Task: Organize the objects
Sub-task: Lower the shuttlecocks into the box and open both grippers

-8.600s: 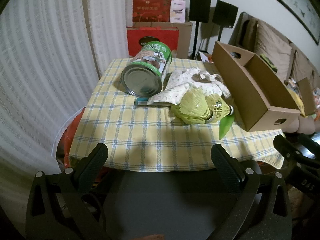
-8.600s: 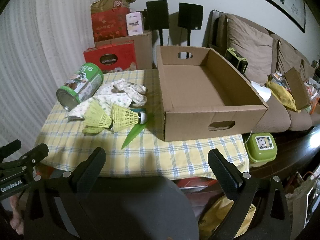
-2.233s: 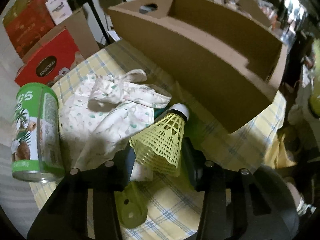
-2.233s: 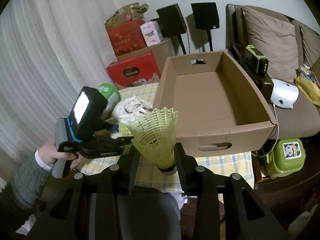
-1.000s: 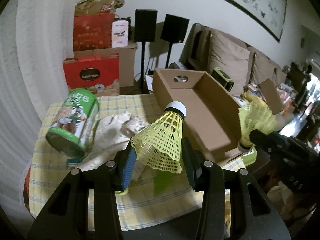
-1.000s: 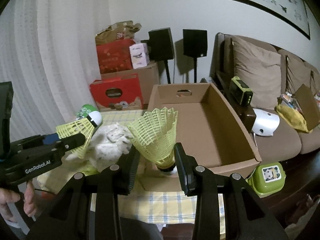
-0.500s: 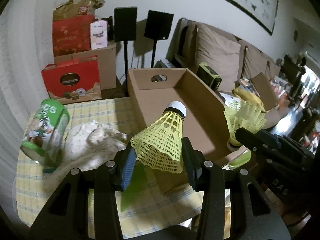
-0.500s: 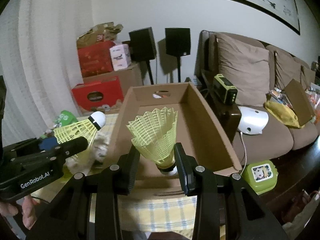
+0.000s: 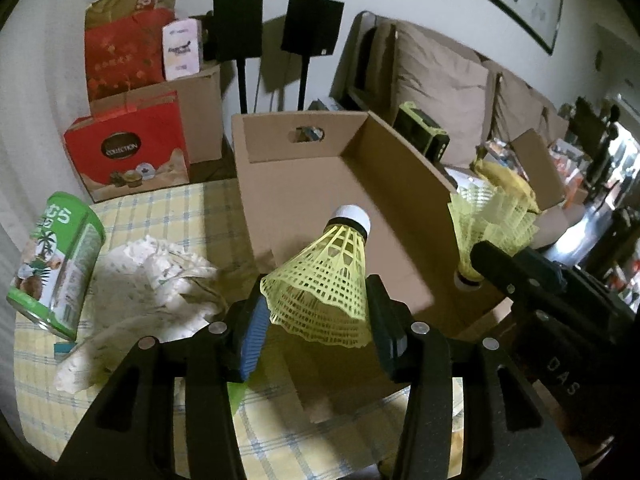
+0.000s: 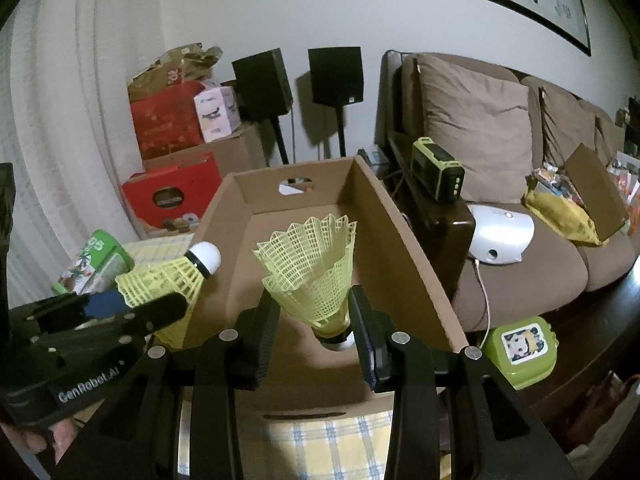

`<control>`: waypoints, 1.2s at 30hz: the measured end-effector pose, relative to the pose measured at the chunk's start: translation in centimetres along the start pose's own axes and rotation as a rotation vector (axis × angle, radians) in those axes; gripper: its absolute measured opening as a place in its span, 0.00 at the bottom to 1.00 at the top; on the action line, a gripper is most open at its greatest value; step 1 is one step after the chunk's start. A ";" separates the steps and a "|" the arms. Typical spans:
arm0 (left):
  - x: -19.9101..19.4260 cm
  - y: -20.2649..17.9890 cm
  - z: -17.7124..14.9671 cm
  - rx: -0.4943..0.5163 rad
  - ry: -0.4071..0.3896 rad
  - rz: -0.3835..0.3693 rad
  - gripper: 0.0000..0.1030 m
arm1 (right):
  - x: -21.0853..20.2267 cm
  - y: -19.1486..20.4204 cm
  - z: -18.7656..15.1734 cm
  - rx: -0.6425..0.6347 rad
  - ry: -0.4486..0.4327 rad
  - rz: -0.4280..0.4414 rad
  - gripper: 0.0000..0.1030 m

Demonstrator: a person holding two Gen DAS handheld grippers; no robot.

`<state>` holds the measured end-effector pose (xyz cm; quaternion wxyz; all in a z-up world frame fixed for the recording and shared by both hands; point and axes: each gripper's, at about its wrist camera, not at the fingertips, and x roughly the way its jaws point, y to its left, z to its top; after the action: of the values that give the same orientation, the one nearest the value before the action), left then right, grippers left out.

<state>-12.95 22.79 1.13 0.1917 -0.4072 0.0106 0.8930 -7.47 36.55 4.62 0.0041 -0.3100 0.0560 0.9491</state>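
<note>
1. Left tongs (image 9: 316,316) are carrying a yellow plastic shuttlecock (image 9: 322,280) by its skirt, cork end pointing up and away, and the jaws are easing apart right now with the skirt between them.
2. Right tongs (image 10: 314,328) are gripping the second shuttlecock (image 10: 310,276) low on the skirt near the cork, skirt flaring upward.
3. Both are hanging over the near end of the open cardboard box (image 10: 404,248) sitting on the table (image 9: 132,216).
4. I'm guessing these are feather-light and springy; the mesh is going to squash easily, so pinching gently near the stiffer cork end is looking safest.
</note>
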 end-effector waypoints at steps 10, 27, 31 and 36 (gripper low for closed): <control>0.8 -0.3 -0.3 0.008 0.013 0.005 0.56 | 1.5 -0.5 -0.3 0.017 0.024 -0.023 0.48; -1.2 1.5 -0.1 -0.038 -0.022 0.002 0.64 | 0.6 -0.5 0.2 0.014 0.003 -0.055 0.69; -1.6 1.9 -0.1 -0.047 -0.032 0.012 0.75 | 0.2 -0.1 0.2 0.001 -0.003 -0.061 0.70; -2.2 2.8 -0.3 -0.061 -0.048 0.025 0.77 | -0.1 0.5 0.1 -0.003 -0.005 -0.064 0.71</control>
<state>-12.40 19.45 2.20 0.1680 -0.3912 -0.0159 0.9047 -7.46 36.08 4.81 0.0342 -0.3095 0.0445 0.9492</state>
